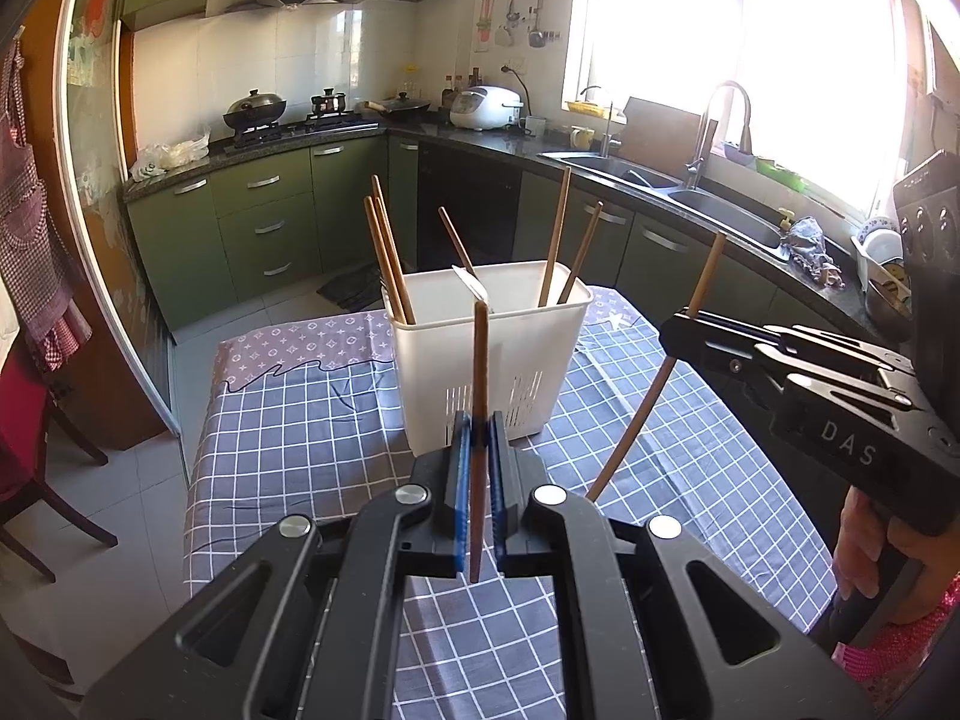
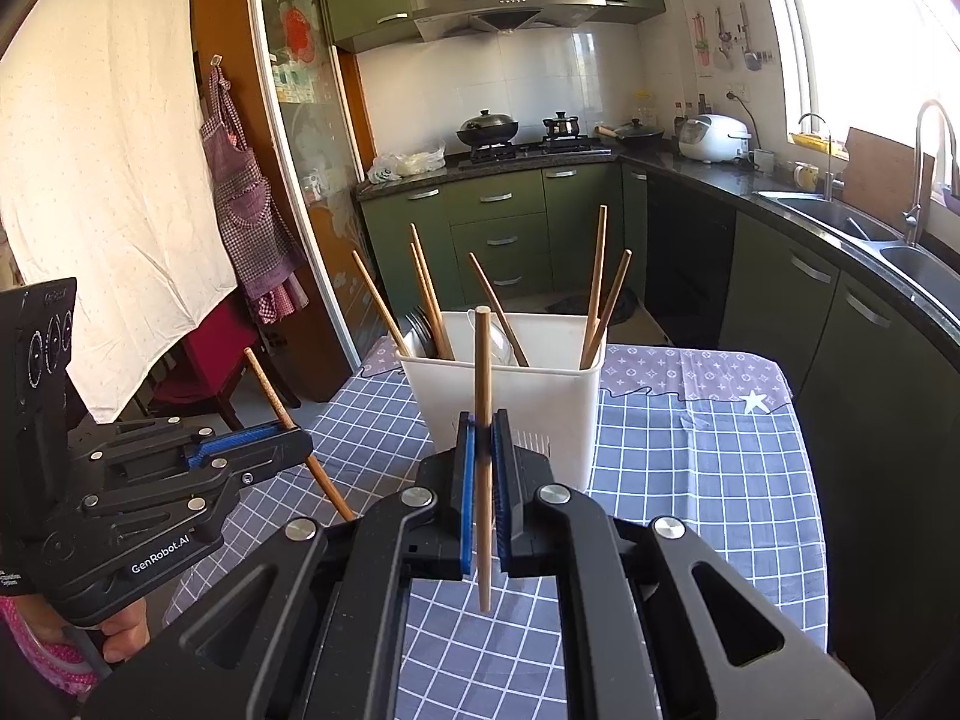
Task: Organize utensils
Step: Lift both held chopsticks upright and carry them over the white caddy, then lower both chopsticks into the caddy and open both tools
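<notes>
A white slotted utensil holder (image 1: 540, 348) (image 2: 540, 384) stands on the checked tablecloth (image 1: 300, 420) (image 2: 690, 480) with several wooden chopsticks (image 1: 390, 258) (image 2: 429, 288) leaning in it. My left gripper (image 1: 478, 420) (image 2: 303, 447) is shut on a dark brown chopstick (image 1: 479, 372) (image 2: 270, 387), held upright just in front of the holder. My right gripper (image 2: 483, 426) (image 1: 675, 324) is shut on a lighter chopstick (image 2: 482, 360) (image 1: 705, 273), also upright, near the holder's front wall. Both grippers hover above the table, side by side.
Green cabinets and a dark counter (image 1: 480, 141) with stove, rice cooker (image 2: 714, 135) and sink (image 1: 720, 210) wrap the room behind the table. A red chair (image 1: 24, 438) stands to the left. A person's hand (image 1: 870, 558) grips the right tool's handle.
</notes>
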A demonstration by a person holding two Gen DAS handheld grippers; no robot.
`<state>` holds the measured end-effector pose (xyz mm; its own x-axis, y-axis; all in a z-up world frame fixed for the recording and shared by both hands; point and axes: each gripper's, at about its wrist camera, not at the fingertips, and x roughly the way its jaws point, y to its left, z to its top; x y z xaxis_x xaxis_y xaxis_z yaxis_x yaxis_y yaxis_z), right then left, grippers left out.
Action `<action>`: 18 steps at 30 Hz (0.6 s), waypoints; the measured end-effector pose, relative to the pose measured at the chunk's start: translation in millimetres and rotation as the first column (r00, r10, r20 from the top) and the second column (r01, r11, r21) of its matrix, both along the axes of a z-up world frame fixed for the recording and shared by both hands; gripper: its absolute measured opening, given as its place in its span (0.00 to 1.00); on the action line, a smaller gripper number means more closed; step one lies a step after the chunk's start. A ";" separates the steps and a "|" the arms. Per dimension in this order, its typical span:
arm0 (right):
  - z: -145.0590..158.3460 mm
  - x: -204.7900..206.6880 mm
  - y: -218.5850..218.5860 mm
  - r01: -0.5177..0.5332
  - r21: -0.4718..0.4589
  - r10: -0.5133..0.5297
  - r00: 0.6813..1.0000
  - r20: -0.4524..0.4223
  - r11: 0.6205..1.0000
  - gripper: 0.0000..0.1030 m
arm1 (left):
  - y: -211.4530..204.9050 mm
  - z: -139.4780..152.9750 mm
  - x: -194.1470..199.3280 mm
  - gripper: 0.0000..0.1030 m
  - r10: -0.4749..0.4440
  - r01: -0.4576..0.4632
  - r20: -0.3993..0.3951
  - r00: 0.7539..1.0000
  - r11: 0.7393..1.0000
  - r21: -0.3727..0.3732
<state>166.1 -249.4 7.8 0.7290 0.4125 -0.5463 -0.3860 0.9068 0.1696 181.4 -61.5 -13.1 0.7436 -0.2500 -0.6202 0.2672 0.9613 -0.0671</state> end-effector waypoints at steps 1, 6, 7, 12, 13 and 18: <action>4.1 -1.0 -0.2 -0.002 0.001 0.002 1.000 0.007 1.000 0.06 | -0.3 3.7 0.5 0.06 -0.003 0.003 0.000 1.000 1.000 0.000; 29.5 -2.5 -1.9 -0.015 0.012 0.015 0.999 0.035 1.000 0.06 | -1.8 28.4 3.3 0.06 -0.018 0.019 0.018 1.000 1.000 -0.017; 35.9 -2.1 -2.8 -0.020 0.015 0.019 0.999 0.040 1.000 0.06 | -2.2 34.9 3.9 0.06 -0.022 0.022 0.025 0.999 1.000 -0.020; 75.8 -2.0 -4.7 -0.029 0.030 0.026 0.996 0.089 0.999 0.06 | -4.4 69.9 10.4 0.06 -0.042 0.045 0.055 0.998 0.998 -0.042; 84.4 -1.9 -5.3 -0.030 0.031 0.026 0.994 0.102 0.999 0.06 | -4.9 77.4 12.2 0.06 -0.044 0.047 0.064 0.997 0.998 -0.046; 122.4 0.0 -7.2 -0.033 0.029 0.028 0.988 0.152 0.999 0.06 | -6.9 118.4 21.8 0.06 -0.032 0.040 0.148 0.989 0.998 -0.054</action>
